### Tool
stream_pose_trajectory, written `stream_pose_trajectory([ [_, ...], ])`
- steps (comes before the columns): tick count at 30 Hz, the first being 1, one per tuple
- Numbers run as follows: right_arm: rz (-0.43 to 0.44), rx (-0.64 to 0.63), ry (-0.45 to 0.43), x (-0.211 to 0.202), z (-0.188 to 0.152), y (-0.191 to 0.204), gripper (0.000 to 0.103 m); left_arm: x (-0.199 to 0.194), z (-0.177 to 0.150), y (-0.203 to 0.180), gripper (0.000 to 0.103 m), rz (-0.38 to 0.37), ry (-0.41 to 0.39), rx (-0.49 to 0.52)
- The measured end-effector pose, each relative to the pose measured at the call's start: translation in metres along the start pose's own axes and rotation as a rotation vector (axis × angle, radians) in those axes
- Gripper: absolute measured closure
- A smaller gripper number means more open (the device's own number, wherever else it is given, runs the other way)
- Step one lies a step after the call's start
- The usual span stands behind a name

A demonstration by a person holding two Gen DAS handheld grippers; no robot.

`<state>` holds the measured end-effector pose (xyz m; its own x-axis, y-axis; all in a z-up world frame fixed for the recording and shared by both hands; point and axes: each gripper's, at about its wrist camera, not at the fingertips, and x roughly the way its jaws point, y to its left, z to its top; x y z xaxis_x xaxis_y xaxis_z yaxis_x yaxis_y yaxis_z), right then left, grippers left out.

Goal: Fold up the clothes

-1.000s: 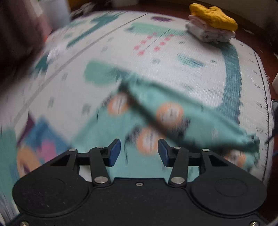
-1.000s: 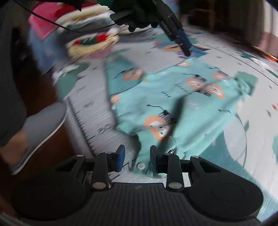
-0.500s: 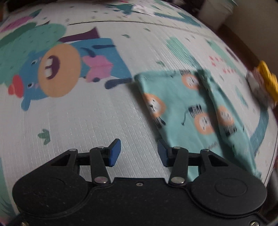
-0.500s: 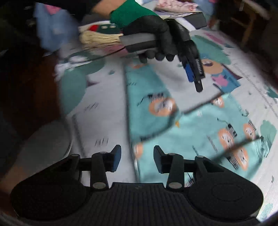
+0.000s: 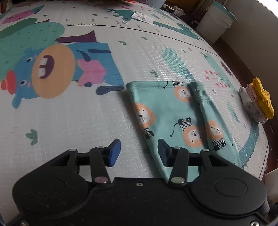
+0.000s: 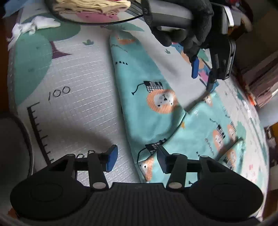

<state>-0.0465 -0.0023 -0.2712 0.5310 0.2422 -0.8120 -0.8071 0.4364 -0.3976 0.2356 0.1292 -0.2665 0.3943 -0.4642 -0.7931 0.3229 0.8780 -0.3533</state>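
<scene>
A teal garment (image 5: 175, 118) printed with orange lion faces lies flat on a patterned play mat (image 5: 86, 121). Everything here is placed relative to that garment.

In the left wrist view, the left gripper (image 5: 138, 153) hangs just above the mat at the garment's near left edge. Its blue-padded fingers stand wide apart and hold nothing; one pad sits over the cloth's edge, the other over bare mat. A narrower strip of the same cloth, perhaps a sleeve or leg, lies folded lengthwise along the garment's right side. Left of the garment, the mat shows a large blue cartoon animal (image 5: 52, 73) with an orange muzzle. Well to the right of the garment, near the mat's edge, sits a small pile of folded clothes (image 5: 255, 102) with a yellow piece on top. Far beyond the garment, off the mat's corner, stands a white bucket (image 5: 215, 22).

In the right wrist view, the right gripper (image 6: 137, 160) also gapes wide and grips nothing, poised over the garment's near end. The garment forms a long band running away from the camera, with a second part branching to the right. Above the garment's far half, a black-gloved hand (image 6: 187, 29) holds the left gripper, whose blue pads point down toward the cloth. Beyond the garment's far end lies a heap of cream cloth (image 6: 90, 7). A printed ruler scale (image 6: 40, 128) runs on the mat left of the garment.
</scene>
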Motion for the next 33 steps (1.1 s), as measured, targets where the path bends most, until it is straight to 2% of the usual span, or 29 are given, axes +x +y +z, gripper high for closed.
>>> stream_pose_trajectory([
  [3,0.010,0.021,-0.023,0.004,0.003,-0.005,0.052,0.013,0.004,-0.003,0.057,0.031,-0.013,0.020],
  [4,0.028,0.048,-0.025,0.006,0.004,-0.010,0.055,0.019,0.007,-0.003,0.057,0.040,-0.014,0.027],
  [6,0.075,0.126,-0.024,0.009,0.003,-0.020,0.068,0.028,0.013,0.002,0.058,0.033,-0.021,-0.015],
  [7,0.076,0.143,-0.023,0.009,0.003,-0.023,0.079,0.031,0.016,0.005,0.058,0.023,-0.028,-0.049],
  [8,0.076,0.161,-0.022,0.009,0.002,-0.026,0.085,0.034,0.020,0.007,0.058,0.012,-0.041,-0.080],
  [9,0.078,0.180,-0.022,0.008,0.001,-0.029,0.087,0.036,0.023,0.009,0.058,0.004,-0.051,-0.104],
  [11,0.085,0.229,-0.037,0.006,-0.001,-0.036,0.096,0.043,0.030,0.007,0.058,0.003,-0.061,-0.116],
  [13,0.078,0.287,-0.052,0.002,-0.004,-0.042,0.097,0.050,0.036,0.002,0.062,-0.006,-0.061,-0.107],
  [14,0.074,0.317,-0.059,0.001,-0.005,-0.045,0.097,0.054,0.039,0.000,0.068,-0.005,-0.058,-0.103],
  [16,0.070,0.384,-0.073,-0.004,-0.008,-0.050,0.098,0.062,0.043,-0.005,0.072,0.027,-0.054,-0.103],
  [19,0.080,0.507,-0.099,-0.012,-0.017,-0.059,0.098,0.065,0.048,-0.009,0.084,0.048,-0.060,-0.123],
  [20,0.083,0.531,-0.105,-0.011,-0.019,-0.062,0.098,0.066,0.050,-0.010,0.096,0.051,-0.062,-0.132],
  [21,0.086,0.555,-0.114,-0.011,-0.021,-0.066,0.098,0.065,0.051,-0.011,0.098,0.050,-0.063,-0.142],
  [29,0.083,0.689,-0.175,-0.019,-0.030,-0.085,0.098,0.054,0.064,-0.028,0.100,0.066,-0.106,-0.221],
  [33,0.076,0.782,-0.197,-0.024,-0.039,-0.096,0.098,0.052,0.077,-0.055,0.100,0.099,-0.113,-0.184],
])
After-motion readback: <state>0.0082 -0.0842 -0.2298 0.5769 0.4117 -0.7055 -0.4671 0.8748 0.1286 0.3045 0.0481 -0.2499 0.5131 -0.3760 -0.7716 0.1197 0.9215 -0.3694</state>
